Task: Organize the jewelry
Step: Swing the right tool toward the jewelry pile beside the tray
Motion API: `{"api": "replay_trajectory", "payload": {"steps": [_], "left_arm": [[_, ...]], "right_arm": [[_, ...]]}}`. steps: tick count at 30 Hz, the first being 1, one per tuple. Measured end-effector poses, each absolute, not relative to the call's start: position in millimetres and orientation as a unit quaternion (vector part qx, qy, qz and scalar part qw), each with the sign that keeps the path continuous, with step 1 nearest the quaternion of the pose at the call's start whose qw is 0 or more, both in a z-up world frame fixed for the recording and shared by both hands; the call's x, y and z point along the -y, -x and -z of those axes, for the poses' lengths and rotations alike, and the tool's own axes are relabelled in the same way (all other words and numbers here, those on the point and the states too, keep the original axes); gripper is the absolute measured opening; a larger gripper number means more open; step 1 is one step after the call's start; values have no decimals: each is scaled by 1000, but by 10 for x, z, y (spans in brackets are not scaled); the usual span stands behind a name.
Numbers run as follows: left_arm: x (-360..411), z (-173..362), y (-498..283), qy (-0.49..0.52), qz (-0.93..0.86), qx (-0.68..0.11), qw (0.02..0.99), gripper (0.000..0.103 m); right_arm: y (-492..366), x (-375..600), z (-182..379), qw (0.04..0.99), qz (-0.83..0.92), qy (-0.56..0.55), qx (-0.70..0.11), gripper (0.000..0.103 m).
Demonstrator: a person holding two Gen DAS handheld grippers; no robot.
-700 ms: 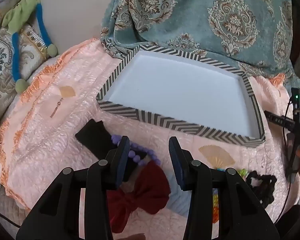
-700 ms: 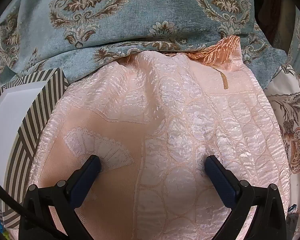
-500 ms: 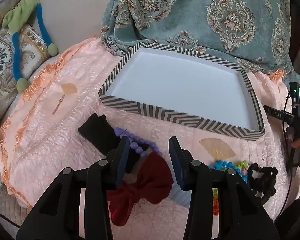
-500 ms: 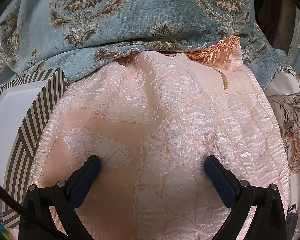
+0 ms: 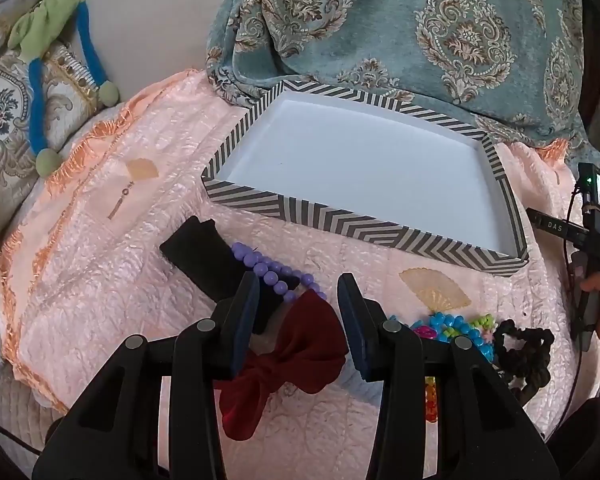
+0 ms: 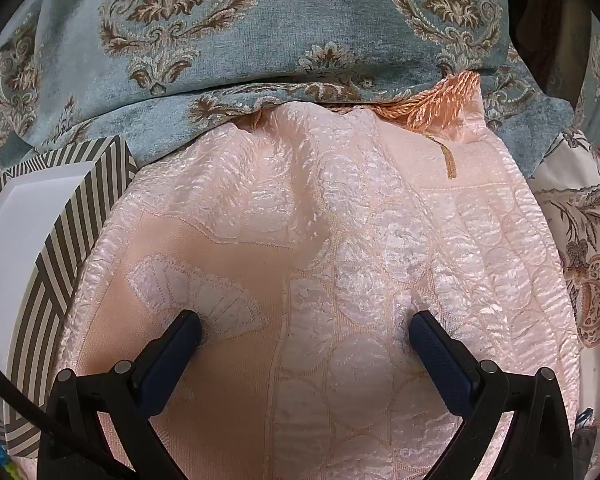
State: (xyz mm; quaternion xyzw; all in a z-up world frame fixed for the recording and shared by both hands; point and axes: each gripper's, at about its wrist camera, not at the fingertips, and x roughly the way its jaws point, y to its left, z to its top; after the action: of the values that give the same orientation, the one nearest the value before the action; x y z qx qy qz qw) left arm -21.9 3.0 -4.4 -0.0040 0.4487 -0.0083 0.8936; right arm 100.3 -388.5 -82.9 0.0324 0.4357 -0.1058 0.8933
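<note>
Now the left gripper (image 5: 298,296) hangs half-spread over the red bow (image 5: 296,356) near the quilt's (image 5: 100,280) front edge; lower it squarely around the knot before closing. Right gripper (image 6: 306,334) rests wide, empty, beside the tray (image 5: 380,224).

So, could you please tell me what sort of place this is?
Probably a bedroom at home, with the work done on a bed: a quilted pink bedspread with fringe, a teal damask blanket bunched behind the striped tray, and an embroidered cushion.

Soft even daylight, sharp focus, fisheye-warped edges
</note>
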Motion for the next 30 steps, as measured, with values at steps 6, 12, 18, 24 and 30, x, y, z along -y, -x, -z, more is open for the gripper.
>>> {"api": "replay_trajectory", "payload": {"steps": [6,12,18,24,30], "left_arm": [[-32,43,238,-1,10,-450,893,40],[-70,-11,297,-4,3,-442,897,40],[-98,-116,415,2,3,-432,902,40],[-115,-267,581,6,6,-418,908,40],[-161,-409,718,11,4,-403,915,40]], "right_arm": [[-975,3840,773,886,103,-39,-451,103],[-502,3663,470,895,108,-56,-429,103],[133,3349,36,911,83,-59,-399,103],[596,2868,-313,927,46,-65,-365,103],[891,2372,-527,940,31,-46,-336,103]]}}
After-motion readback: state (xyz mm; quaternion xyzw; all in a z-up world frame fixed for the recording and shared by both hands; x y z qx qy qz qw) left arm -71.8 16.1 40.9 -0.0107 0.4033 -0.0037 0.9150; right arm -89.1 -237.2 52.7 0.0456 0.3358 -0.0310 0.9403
